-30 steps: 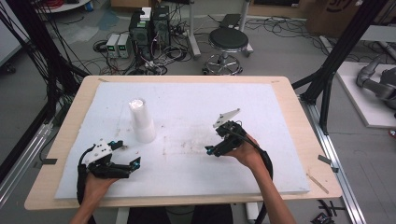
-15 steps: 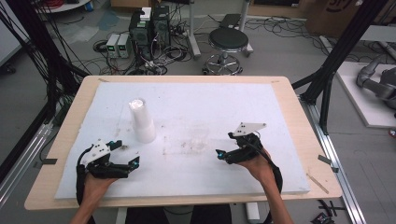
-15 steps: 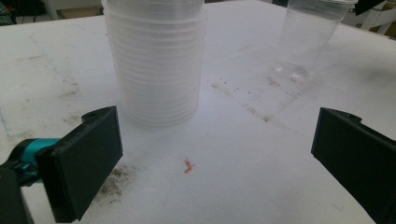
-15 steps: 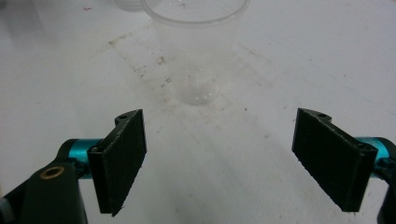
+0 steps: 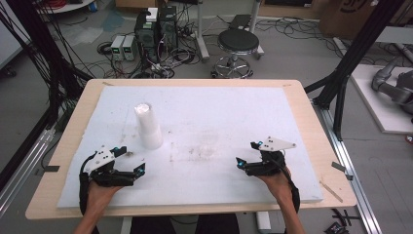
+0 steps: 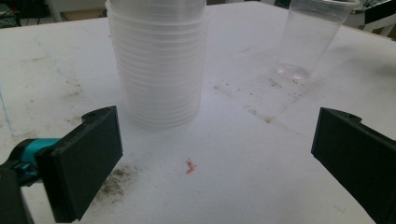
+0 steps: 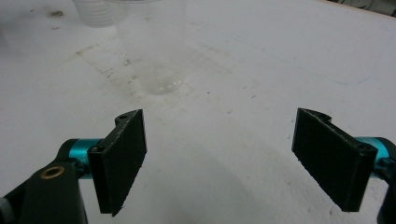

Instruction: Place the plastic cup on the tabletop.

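- Clear plastic is the material in play: a stack of nested cups (image 5: 148, 126) stands upright on the white foam sheet (image 5: 229, 112) that covers the desk (image 5: 311, 126), left of centre.
- One single cup (image 6: 314, 37) stands upright on its own base, apart from the stack, toward the middle of the sheet; in the left gripper view it sits to the right of the stack with a clear gap between them. In the right gripper view the same cup (image 7: 154, 51) is straight ahead, with the stack (image 7: 95, 11) farther off at the top left.
- Left gripper (image 5: 127, 168) rests low near the front-left of the sheet, jaws spread wide, nothing between them; the stack (image 6: 158, 60) is ahead of it, near but not touched.
- Right gripper (image 5: 249, 155) sits at the front-right, well apart from both cup and stack, jaws also wide apart and empty.
- Judgement on progress: work looks like separating cups from the stack and setting them out. One cup appears done; the stack is tall, so most of the job seems left.
- Neither gripper has a hold now, so this reads as a pause between cups.
- Small reddish scrap (image 6: 190, 166) and dark smudges lie on the foam in front of the left gripper; not relevant to the cups.
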The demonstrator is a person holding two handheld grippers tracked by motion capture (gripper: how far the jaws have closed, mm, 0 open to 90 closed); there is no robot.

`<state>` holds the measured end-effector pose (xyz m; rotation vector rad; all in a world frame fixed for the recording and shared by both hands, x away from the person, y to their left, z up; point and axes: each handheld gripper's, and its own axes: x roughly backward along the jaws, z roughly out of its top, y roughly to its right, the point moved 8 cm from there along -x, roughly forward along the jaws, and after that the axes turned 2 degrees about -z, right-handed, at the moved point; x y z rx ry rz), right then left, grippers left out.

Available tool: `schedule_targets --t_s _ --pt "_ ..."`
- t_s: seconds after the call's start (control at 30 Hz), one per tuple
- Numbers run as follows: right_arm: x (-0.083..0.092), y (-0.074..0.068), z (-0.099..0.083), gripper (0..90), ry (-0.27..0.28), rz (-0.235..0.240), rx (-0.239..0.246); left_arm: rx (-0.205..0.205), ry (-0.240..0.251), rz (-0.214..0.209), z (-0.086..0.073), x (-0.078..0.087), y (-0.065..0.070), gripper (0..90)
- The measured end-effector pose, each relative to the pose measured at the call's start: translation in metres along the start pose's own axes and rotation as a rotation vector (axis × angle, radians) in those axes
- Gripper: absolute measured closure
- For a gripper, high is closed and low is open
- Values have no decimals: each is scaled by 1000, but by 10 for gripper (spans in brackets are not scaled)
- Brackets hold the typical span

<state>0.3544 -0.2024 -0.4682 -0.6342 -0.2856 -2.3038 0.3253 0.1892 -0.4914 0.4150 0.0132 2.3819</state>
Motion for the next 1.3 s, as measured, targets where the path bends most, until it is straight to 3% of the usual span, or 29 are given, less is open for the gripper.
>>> schedule_targets --t_s 0.13,0.37,0.67,1.3 --pt "3 4 -4 177 47 -23 -31 -4 1 1 0 0 0 18" --pt "7 13 -14 177 80 -70 -58 5 10 0 0 1 -1 19" --pt "10 22 -22 177 107 -90 -99 6 16 4 1 2 -1 19" --pt "7 18 -23 177 134 -111 -78 10 42 3 1 4 -2 18"
